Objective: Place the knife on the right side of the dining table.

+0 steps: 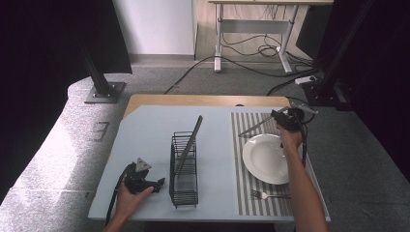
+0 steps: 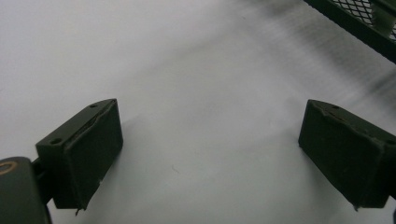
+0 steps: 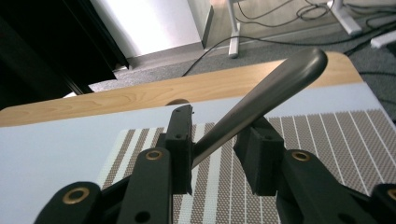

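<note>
Holding a slim grey metal table knife (image 3: 261,105) in the right gripper (image 3: 215,144), jaws closed on its handle.
Stiff, light, slippery steel: likely best gripped mid-handle; left gripper (image 2: 210,144) rests wide, empty.

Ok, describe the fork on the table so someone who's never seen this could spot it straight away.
Find the striped placemat on the table's right half, with the white plate on it. The fork lies flat just below the plate, near the table's front edge. It is the one utensil lying loose: another stands in the wire rack.
</note>
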